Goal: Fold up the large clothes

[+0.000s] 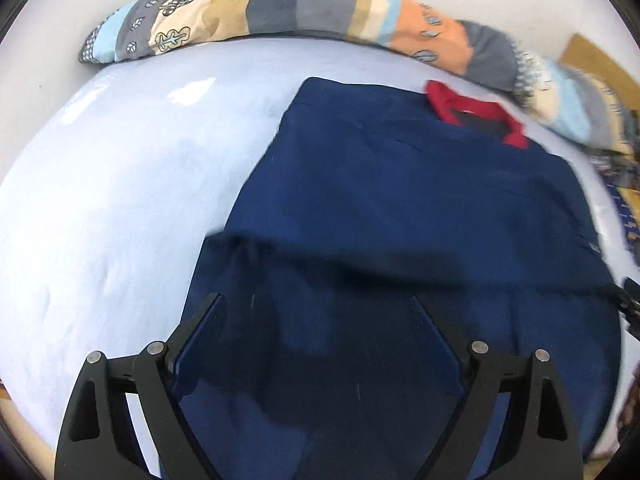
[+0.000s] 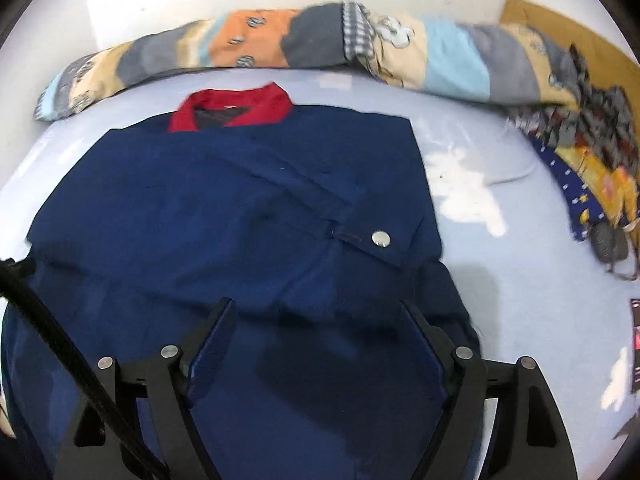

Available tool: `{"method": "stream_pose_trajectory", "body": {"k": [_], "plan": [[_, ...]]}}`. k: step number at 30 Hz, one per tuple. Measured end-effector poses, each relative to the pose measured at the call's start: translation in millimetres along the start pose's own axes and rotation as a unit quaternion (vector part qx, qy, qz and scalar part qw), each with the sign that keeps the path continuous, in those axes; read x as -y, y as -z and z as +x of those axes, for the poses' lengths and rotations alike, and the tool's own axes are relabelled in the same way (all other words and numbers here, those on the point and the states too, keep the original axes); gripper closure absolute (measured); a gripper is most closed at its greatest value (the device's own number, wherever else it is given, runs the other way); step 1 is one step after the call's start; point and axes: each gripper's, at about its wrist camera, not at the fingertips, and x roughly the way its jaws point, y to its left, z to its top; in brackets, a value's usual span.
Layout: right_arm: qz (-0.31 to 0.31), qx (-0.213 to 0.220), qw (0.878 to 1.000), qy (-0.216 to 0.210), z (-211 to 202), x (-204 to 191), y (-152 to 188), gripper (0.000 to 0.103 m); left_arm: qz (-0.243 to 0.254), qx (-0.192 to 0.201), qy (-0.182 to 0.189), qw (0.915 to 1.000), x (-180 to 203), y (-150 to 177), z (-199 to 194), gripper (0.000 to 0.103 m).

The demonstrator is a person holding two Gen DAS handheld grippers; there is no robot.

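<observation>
A navy blue jacket with a red collar lies spread on a pale blue bed sheet, collar at the far end. It also shows in the right wrist view, with its red collar and a silver snap button on a folded-in sleeve. My left gripper is open and empty above the jacket's near left part. My right gripper is open and empty above its near right part. A fold crosses the jacket just beyond both grippers.
A long patchwork bolster lies along the far edge against the white wall, also in the right wrist view. A heap of patterned cloth lies at the right. A black rod crosses the lower left of the right view.
</observation>
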Motion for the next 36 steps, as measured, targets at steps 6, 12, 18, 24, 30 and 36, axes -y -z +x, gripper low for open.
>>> {"method": "stream_pose_trajectory", "body": {"k": [6, 12, 18, 24, 30, 36], "plan": [[-0.005, -0.046, 0.998, -0.031, 0.1, -23.2, 49.9, 0.018, 0.001, -0.029, 0.004, 0.9996, -5.5, 65.3, -1.0, 0.013], [-0.006, -0.053, 0.999, -0.012, 6.1, -33.1, 79.2, 0.011, 0.06, -0.011, -0.03, 0.9977, 3.8, 92.8, -9.1, 0.012], [0.047, -0.022, 0.998, -0.042, -59.9, -16.3, 111.8, 0.012, 0.0, 0.034, -0.022, 0.9992, -16.2, 126.4, -69.4, 0.012], [0.169, 0.009, 0.982, -0.084, -119.9, 38.0, 180.3, 0.012, -0.066, -0.02, -0.007, 0.9976, -51.4, 165.0, -83.9, 0.012], [0.256, -0.06, 0.955, -0.138, -124.7, 102.2, 224.8, 0.011, -0.116, -0.09, 0.02, 0.989, -99.1, 189.1, -84.3, 0.012], [0.269, -0.146, 0.944, -0.124, -90.2, 107.0, 239.1, 0.011, -0.137, -0.145, 0.032, 0.9793, -112.1, 195.4, -64.6, 0.012]]}}
